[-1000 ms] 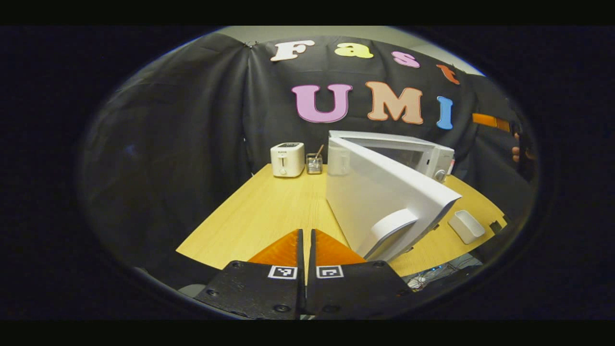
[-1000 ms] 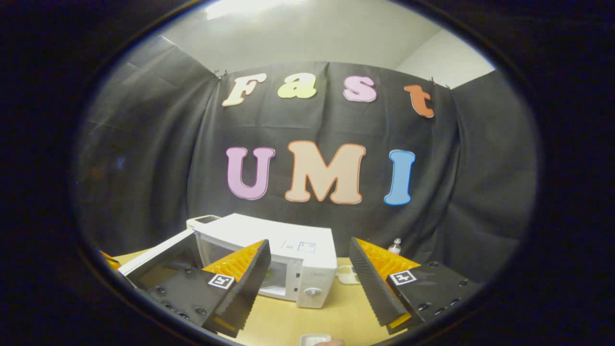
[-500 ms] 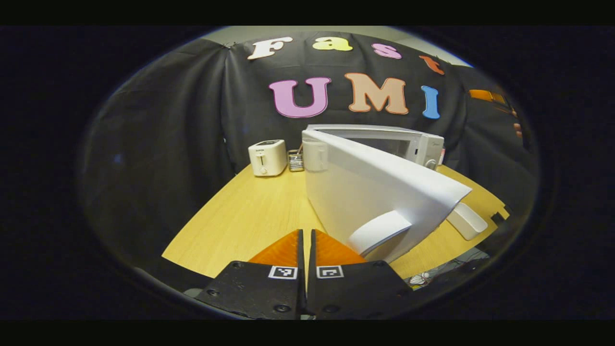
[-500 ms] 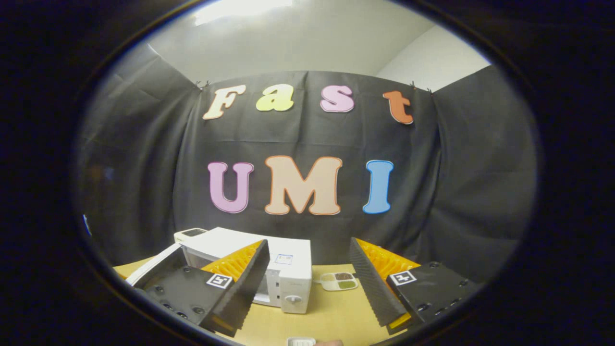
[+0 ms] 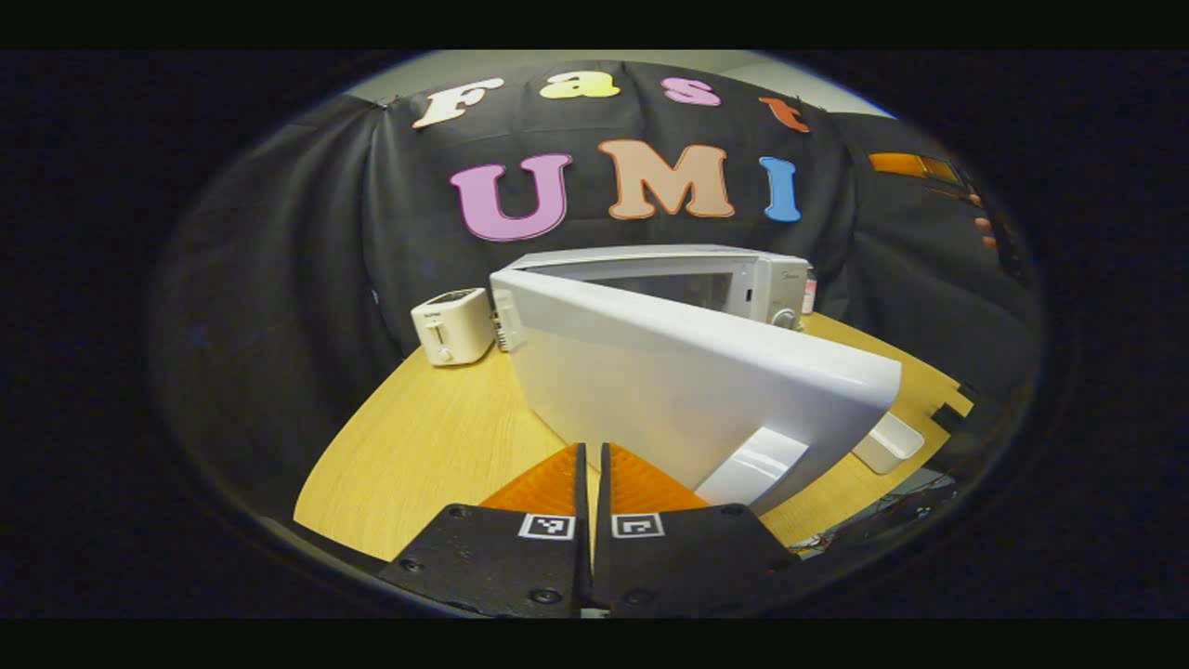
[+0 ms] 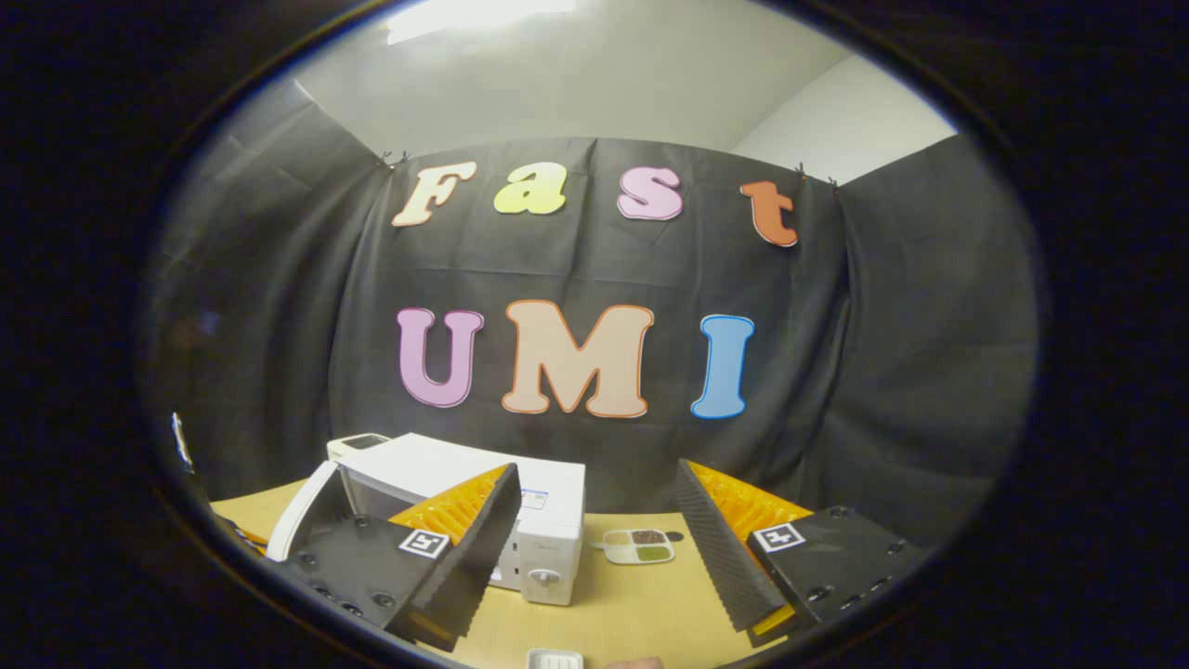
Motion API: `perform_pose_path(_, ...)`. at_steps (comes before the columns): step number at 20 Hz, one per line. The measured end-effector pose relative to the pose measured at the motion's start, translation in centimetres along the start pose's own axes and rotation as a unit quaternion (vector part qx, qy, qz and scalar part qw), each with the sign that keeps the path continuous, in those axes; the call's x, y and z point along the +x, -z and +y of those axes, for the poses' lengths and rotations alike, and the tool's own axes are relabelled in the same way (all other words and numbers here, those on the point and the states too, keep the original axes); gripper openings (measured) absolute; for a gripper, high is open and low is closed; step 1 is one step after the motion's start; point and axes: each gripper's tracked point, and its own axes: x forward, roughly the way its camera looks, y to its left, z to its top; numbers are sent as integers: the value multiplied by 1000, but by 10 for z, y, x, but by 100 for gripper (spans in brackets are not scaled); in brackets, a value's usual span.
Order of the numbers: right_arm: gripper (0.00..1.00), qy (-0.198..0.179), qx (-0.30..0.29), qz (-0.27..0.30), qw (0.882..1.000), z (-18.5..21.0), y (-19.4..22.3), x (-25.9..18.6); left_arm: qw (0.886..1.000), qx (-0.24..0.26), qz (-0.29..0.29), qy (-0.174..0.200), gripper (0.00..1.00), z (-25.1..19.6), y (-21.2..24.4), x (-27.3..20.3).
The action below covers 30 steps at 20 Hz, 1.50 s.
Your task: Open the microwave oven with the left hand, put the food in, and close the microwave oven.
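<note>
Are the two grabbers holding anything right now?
No, nothing is held. The left hand-held gripper is shut with nothing between its fingers, beside the open microwave door. The right hand-held gripper is open and empty, up above the table.

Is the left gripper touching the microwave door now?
Cannot tell. In the left gripper view the left gripper sits shut right beside the microwave door near its handle, but no gap or contact shows plainly.

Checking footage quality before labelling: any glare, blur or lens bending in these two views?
Left gripper view: sharp, microwave door evenly lit without glare, table edge bowed by the fisheye. Right gripper view: ceiling light blown out on top, microwave small but clear.
</note>
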Motion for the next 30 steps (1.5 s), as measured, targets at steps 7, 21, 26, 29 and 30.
perform_pose_path(7, 96, -5, -10, -7, 1000, -8, -4, 3, 999, 22, -15, 37, 1, -46, -20, 28)
perform_pose_path(21, 96, -17, 12, -22, 1000, -27, -9, 22, 997, 8, -30, 75, 0, -109, -61, 98)
perform_pose_path(26, 96, -18, 7, -22, 1000, -35, -7, 31, 996, -5, -17, 89, 0, -127, -66, 124)
perform_pose_path(29, 96, -16, 14, -24, 999, -41, -8, 36, 996, -5, -14, 92, 1, -134, -69, 136)
perform_pose_path(30, 96, -16, 18, -24, 999, -42, -7, 38, 996, -2, -14, 92, 0, -135, -72, 140)
